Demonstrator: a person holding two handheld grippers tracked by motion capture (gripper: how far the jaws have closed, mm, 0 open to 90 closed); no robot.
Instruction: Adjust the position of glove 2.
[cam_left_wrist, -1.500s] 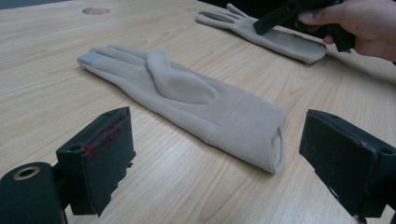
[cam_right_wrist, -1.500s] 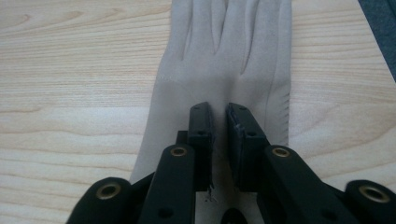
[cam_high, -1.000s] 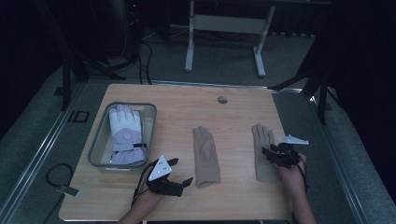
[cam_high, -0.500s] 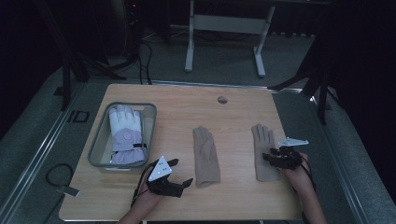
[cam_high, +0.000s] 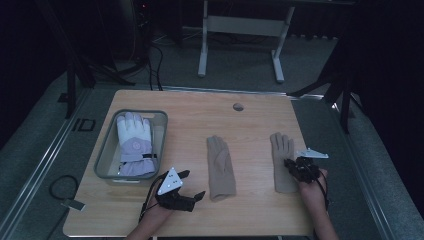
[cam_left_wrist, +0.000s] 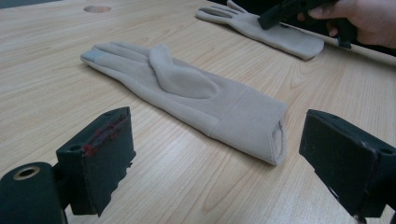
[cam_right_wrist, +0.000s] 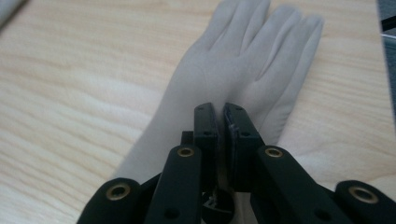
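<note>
While the right gripper (cam_right_wrist: 223, 140) is clenched over the flat beige knit glove (cam_high: 282, 160) at four o'clock, whether fabric is pinched cannot be told; slippage is risked. Left gripper (cam_left_wrist: 219, 158) is held wide, released, before the second beige glove (cam_left_wrist: 187, 107).

- I see a light wooden table (cam_high: 190, 107) with a small round grommet (cam_high: 238, 106) near its far edge.
- A grey bin (cam_high: 161, 131) sits on the table's left part, its walls close to the left edge.
- A beige glove (cam_high: 220, 167) lies flat at the middle, fingers pointing away from me, cuff toward the near edge.
- A second beige glove (cam_high: 280, 156) lies flat at the right, well apart from the first, fingers likewise pointing away.
</note>
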